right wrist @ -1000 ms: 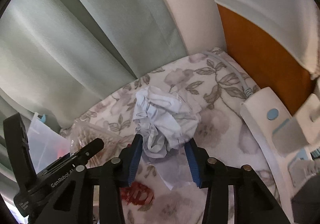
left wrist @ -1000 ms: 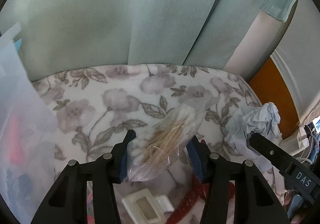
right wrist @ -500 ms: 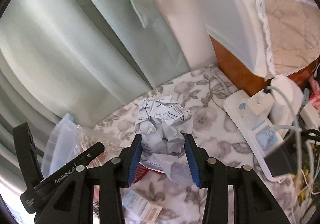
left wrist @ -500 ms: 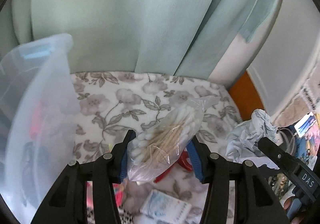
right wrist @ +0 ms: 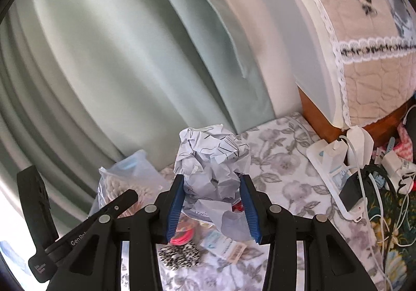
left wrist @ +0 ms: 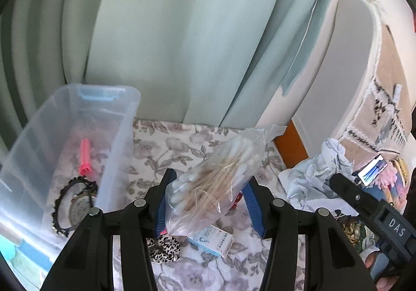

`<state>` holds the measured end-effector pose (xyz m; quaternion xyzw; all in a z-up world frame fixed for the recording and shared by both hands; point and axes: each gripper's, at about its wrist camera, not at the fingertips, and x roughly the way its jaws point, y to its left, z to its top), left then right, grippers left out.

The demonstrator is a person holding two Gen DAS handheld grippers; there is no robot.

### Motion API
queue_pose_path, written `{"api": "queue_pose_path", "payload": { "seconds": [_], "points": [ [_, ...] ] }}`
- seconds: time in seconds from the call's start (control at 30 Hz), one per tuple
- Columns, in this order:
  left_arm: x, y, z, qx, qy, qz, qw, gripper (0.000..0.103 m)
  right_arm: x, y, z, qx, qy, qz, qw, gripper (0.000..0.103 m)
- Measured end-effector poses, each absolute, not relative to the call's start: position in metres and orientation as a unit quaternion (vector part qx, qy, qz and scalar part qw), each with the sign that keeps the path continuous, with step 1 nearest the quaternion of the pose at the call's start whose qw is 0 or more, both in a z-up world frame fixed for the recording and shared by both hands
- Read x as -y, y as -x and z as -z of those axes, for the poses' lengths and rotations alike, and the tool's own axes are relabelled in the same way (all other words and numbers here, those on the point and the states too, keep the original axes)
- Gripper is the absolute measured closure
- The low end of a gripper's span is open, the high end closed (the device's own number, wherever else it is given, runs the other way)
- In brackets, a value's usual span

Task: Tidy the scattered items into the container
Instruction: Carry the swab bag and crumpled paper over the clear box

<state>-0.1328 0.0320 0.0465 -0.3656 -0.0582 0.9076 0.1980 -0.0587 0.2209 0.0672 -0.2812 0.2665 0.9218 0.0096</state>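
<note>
Both grippers loaded above the floral-print bench, container at nine o'clock.

The left gripper [left wrist: 208, 202] has its jaws clamped on a clear plastic bag of cotton swabs [left wrist: 215, 181]; the right gripper [right wrist: 212, 206] has its jaws clamped on a crumpled ball of white printed paper [right wrist: 210, 163]. Both loads hang clear of the bench [left wrist: 182, 145]. The translucent plastic storage box [left wrist: 117, 150], at nine o'clock of the left gripper, already contains a pink ridged stick [left wrist: 85, 157] and a black-rimmed round item [left wrist: 75, 207]. Remaining on the bench, at six o'clock: a leopard-print scrunchie [left wrist: 162, 249] and a small blue-and-white carton [left wrist: 210, 240]. The task appears roughly midway.
</note>
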Motion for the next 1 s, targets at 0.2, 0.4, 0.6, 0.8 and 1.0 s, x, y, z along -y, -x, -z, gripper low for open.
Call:
{"api": "queue_pose_path", "payload": {
  "seconds": [0.2, 0.4, 0.6, 0.8, 1.0],
  "points": [
    [-0.018, 0.113, -0.066, 0.067, 0.345, -0.914, 0.203, 0.050, -0.205, 0.040, -0.087, -0.256, 0.265, -0.930, -0.002, 0.057],
    [-0.007, 0.099, -0.079, 0.069, 0.328, -0.920, 0.203, 0.050, -0.189, 0.027, -0.099, -0.247, 0.256, -0.934, -0.015, 0.057],
    [0.013, 0.085, -0.091, 0.082, 0.311, -0.926, 0.196, 0.050, -0.173, 0.019, -0.113, -0.233, 0.246, -0.941, -0.026, 0.057],
    [0.032, 0.075, -0.098, 0.095, 0.303, -0.930, 0.187, 0.050, -0.156, 0.010, -0.127, -0.220, 0.231, -0.947, -0.039, 0.057],
    [0.052, 0.072, -0.103, 0.107, 0.292, -0.934, 0.175, 0.050, -0.138, 0.010, -0.134, -0.206, 0.227, -0.951, -0.051, 0.057]
  ]
}}
